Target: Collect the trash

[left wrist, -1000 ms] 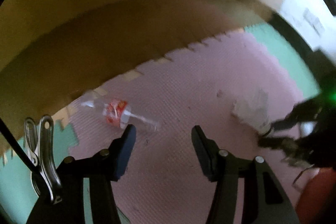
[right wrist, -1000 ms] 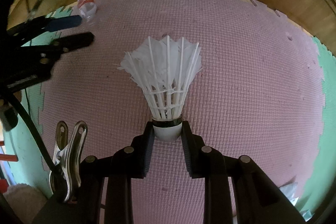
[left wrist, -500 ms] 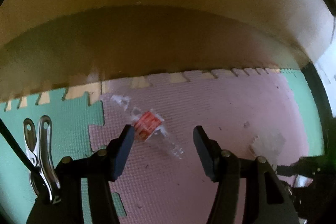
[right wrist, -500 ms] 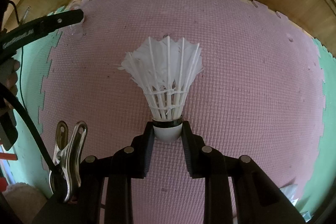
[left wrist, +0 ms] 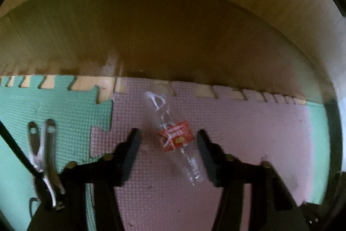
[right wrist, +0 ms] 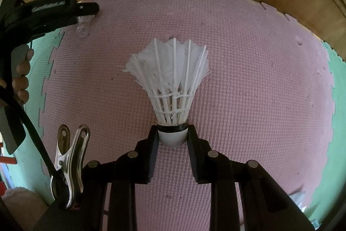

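From my left wrist camera I see the left gripper (left wrist: pixel 168 140) with its fingers spread wide, the clear plastic bottle (left wrist: pixel 174 138) lying between them on the pink foam mat (left wrist: pixel 248 129). The bottle sits slightly nearer the right finger, its red label (left wrist: pixel 175 139) level with the fingertips, one end pointing toward 11 o'clock and the other toward 5 o'clock. I cannot tell whether either finger touches it — the picture is soft with blur. A green mat tile (left wrist: pixel 54 109) joins the pink one at 9 o'clock, and bare wooden floor (left wrist: pixel 162 36) lies beyond at 12 o'clock.

My right wrist camera shows what the left does not: the right gripper (right wrist: pixel 172 135) clamped on the white cork base of a feather shuttlecock (right wrist: pixel 170 79), its feathers fanning toward 12 o'clock above the mat. In this view the left gripper appears at 10 o'clock from the side, covering most of the bottle; only its clear ends peek out, and the label is hidden. A hand on that gripper's handle is cut off at the 9 o'clock edge. Something crinkled and pale at 4 o'clock is too clipped to identify.
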`<move>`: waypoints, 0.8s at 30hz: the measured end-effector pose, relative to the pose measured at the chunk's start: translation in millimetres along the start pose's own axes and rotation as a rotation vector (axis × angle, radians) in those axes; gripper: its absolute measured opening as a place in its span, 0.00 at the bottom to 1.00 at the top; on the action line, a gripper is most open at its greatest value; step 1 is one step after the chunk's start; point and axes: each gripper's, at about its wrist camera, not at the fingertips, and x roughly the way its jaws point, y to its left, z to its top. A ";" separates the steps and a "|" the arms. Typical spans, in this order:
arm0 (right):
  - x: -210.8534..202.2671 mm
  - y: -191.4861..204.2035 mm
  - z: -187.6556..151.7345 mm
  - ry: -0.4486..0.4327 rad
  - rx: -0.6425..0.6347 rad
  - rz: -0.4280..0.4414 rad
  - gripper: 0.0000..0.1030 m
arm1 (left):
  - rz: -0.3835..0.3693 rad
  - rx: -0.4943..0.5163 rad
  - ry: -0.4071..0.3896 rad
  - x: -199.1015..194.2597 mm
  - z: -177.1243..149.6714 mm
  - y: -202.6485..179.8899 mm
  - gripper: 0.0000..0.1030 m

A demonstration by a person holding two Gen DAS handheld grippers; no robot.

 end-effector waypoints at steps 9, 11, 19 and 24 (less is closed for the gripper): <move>-1.8 -0.4 1.6 -0.010 -0.014 0.005 0.27 | -0.008 0.039 0.027 -9.0 -2.5 -5.5 0.34; -1.7 0.6 1.5 -0.014 -0.024 0.001 0.27 | 0.004 0.059 0.026 -19.0 -3.7 -4.7 0.34; -0.7 10.4 -3.1 -0.035 -0.055 -0.029 0.27 | 0.027 0.119 0.058 -64.3 -15.4 -3.6 0.34; -1.0 18.8 -6.9 -0.041 -0.062 -0.056 0.26 | 0.040 0.161 0.110 -99.7 -32.4 -1.5 0.34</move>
